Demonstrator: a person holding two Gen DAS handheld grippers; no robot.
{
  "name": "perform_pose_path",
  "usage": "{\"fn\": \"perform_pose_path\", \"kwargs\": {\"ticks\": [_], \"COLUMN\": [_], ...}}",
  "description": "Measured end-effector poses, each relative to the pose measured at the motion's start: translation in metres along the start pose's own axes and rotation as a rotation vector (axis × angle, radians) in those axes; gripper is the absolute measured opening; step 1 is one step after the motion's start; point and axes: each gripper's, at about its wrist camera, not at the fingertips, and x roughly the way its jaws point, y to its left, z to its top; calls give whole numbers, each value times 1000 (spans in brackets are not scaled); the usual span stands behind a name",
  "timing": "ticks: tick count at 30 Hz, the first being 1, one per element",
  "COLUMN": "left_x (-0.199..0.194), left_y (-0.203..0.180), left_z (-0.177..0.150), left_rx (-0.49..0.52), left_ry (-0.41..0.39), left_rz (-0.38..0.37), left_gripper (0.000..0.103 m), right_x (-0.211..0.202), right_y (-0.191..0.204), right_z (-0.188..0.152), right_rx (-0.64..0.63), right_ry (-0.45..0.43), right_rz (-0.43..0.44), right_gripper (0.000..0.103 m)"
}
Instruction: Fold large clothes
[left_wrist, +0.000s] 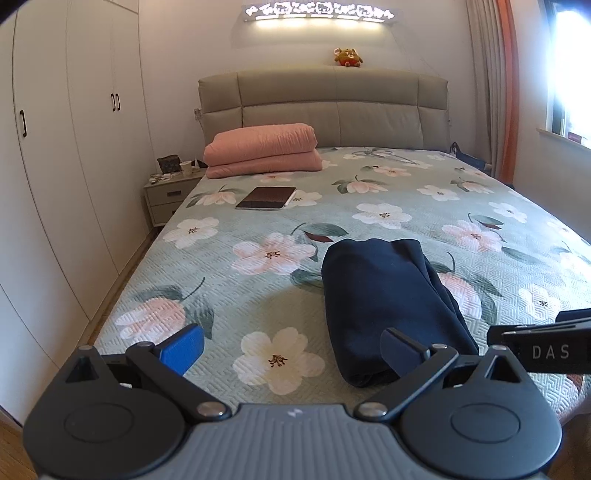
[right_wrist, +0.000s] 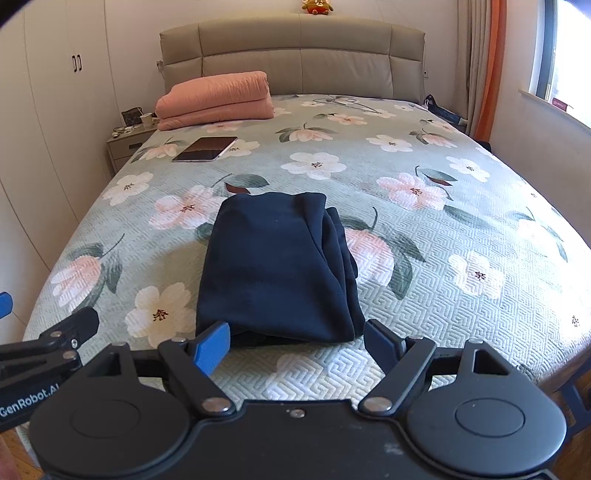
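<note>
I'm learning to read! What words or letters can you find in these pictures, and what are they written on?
"DAS": white letters on the black right gripper, seen from the left wrist camera.
"GenRobot.A", cut off at the end: on the black left gripper, seen from the right wrist camera.
The small red card on the windowsill is too blurred to read.

A folded pink quilt (left_wrist: 261, 150) lies by the headboard (left_wrist: 325, 107) on the floral bed (left_wrist: 424, 206), a tablet (left_wrist: 266, 198) just before it, a plush toy (left_wrist: 347, 57) atop the headboard, a nightstand (left_wrist: 168, 197) left.
</note>
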Motion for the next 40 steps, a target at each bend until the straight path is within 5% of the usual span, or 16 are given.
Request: {"fn": "perform_pose_path", "kwargs": {"ticks": [17, 40], "left_x": [-29, -19], "left_y": [13, 14], "left_z": [-5, -12], "left_rx": [-28, -7], "left_ry": [-33, -46], "left_rz": [49, 71], "left_gripper": [103, 101], "right_x": [-19, -8], "right_y": [6, 7], "right_z": [-8, -16], "right_rx": [-16, -22], "right_ry": [-15, 21], "right_rz": [19, 27], "right_gripper": [94, 94]}}
